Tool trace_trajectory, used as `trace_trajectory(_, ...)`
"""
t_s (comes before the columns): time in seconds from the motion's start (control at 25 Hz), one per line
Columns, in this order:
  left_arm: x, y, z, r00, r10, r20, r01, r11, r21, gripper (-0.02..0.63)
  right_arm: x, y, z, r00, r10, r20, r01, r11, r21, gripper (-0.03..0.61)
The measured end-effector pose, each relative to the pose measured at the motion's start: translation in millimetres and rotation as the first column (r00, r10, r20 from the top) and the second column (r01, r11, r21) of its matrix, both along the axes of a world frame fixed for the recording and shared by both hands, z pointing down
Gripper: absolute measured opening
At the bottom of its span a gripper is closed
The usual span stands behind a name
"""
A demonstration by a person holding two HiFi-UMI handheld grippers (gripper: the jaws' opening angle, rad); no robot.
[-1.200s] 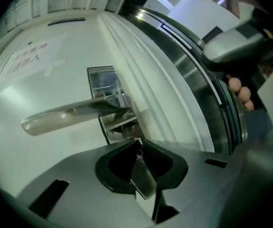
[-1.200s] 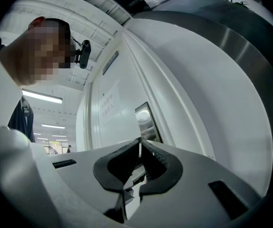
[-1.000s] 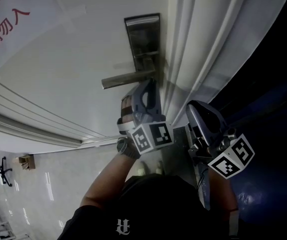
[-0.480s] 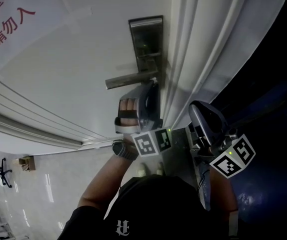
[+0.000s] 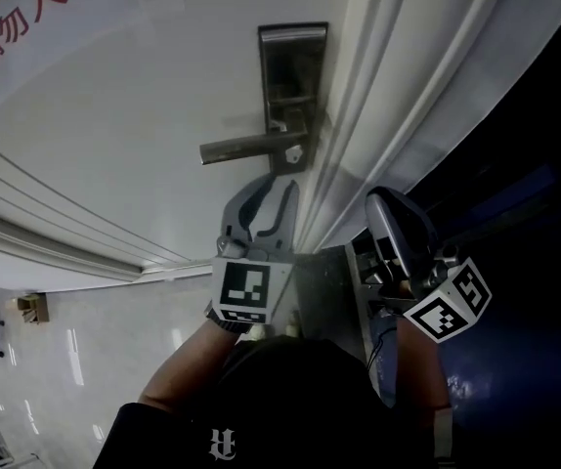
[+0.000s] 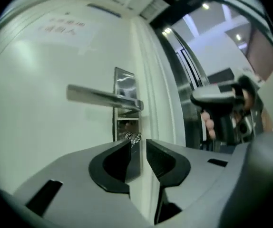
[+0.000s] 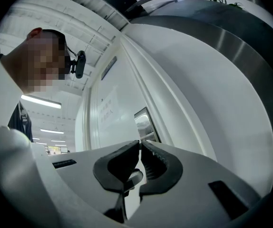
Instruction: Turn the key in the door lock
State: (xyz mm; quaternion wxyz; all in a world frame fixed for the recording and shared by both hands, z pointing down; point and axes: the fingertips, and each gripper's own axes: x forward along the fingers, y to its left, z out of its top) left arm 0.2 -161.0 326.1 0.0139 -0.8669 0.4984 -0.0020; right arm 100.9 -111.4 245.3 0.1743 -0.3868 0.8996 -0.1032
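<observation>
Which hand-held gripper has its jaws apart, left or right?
The left hand-held gripper: its jaws have just been opening and stand apart, empty, the key just beyond their tips. On the right hand-held gripper the jaw tips meet.

Lever handle [image 6: 101, 98] juts out just above key [image 6: 132, 137]; door frame [image 6: 158, 80] moulding crowds one side; bare door panel [image 6: 36, 137] below lever is free room.
</observation>
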Motion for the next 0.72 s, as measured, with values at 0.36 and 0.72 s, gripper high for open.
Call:
trace_trajectory(0.36, -4.0, -23.1, 10.3, 0.428, -0.004, -0.904, -0.451, 0.865, -0.218, 0.091, -0.5, 2.4, 0.5, 1.0, -0.019, 0.001, 0.019, 1.0, -0.011, 0.017)
trace_trajectory(0.72, 5.1, -43.5, 10.1, 0.199, -0.092, -0.976, -0.513, 0.839, -0.184, 0.11, 7.9, 0.8, 0.4, 0.999, -0.018, 0.047, 0.02, 0.999, -0.039, 0.017)
